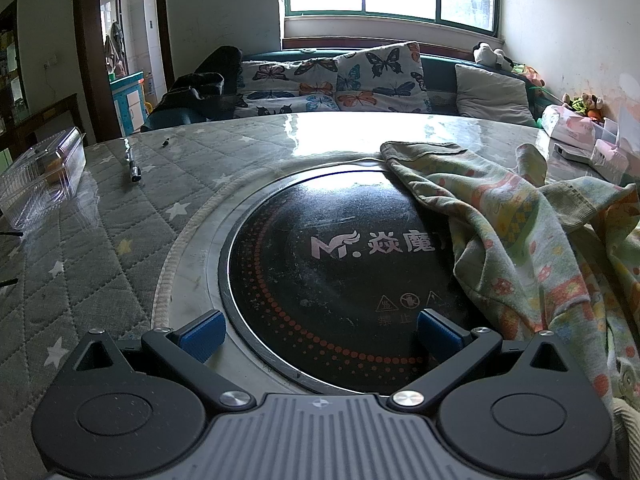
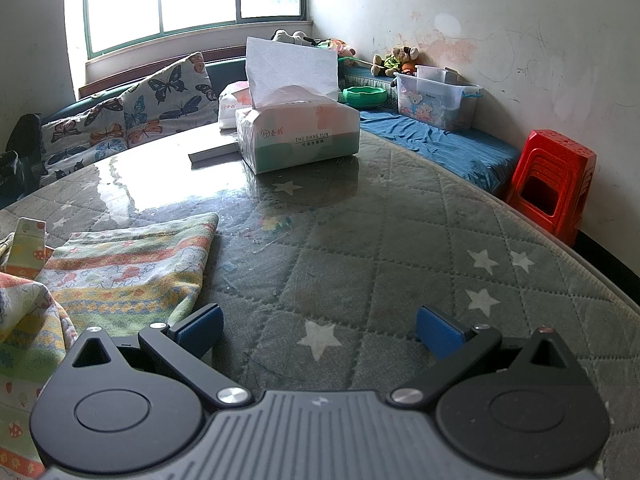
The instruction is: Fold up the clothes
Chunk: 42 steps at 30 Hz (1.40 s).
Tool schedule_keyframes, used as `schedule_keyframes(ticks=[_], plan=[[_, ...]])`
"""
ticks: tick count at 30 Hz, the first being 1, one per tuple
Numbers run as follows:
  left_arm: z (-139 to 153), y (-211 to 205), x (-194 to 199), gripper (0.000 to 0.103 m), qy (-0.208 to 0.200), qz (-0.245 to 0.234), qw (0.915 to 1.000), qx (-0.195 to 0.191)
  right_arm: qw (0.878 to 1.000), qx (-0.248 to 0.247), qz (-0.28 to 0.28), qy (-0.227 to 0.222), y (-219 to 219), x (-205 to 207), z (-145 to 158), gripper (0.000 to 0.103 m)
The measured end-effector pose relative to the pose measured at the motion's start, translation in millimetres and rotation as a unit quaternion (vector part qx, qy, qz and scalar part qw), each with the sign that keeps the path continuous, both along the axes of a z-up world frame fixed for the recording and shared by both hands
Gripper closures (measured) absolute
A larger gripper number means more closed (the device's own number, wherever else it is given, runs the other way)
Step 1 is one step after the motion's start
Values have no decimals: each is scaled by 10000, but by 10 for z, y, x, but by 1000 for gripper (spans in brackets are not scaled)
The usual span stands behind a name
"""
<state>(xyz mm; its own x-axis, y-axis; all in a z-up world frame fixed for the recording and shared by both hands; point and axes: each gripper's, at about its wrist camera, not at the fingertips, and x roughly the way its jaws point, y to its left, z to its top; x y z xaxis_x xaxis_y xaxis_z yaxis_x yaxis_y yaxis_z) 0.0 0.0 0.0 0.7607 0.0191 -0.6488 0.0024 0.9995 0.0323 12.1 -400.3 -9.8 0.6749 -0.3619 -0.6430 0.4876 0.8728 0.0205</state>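
I hold both tongs, left (image 1: pixel 318 332) and right (image 2: pixel 320 332), spread and empty, flanking the rumpled garment (image 1: pixel 520 240) on the desk (image 2: pixel 400 240).

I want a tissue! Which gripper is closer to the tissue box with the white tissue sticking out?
Right. The right gripper faces the pink-and-green tissue box across bare quilted table. The left gripper sits over the black round cooktop, beyond the patterned garment.
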Motion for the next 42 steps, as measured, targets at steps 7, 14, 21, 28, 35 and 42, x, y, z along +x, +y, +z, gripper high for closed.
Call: schedule_keyframes(ticks=[7,14,21,28,35,42], plan=[[0,1,0,0,-5,2,10000,-17,10000,4,0,-4,-2,-1,2,0],[0,0,-1,0,-6,-12,10000,-10,10000,2,2,1,-1,2,4,0],[4,8,-6,0,-4,-3,10000,-3,10000,4,4,5,0,4,5,0],[14,-5,-15,0,6,-14,10000,9,10000,14,5,5,11,3,4,0],[16,-6,-22,0,26,-14,10000,23,9999,32,151,14,25,-77,22,0],[31,-32,-59,0,63,-19,10000,60,9994,39,346,31,72,-190,47,0]])
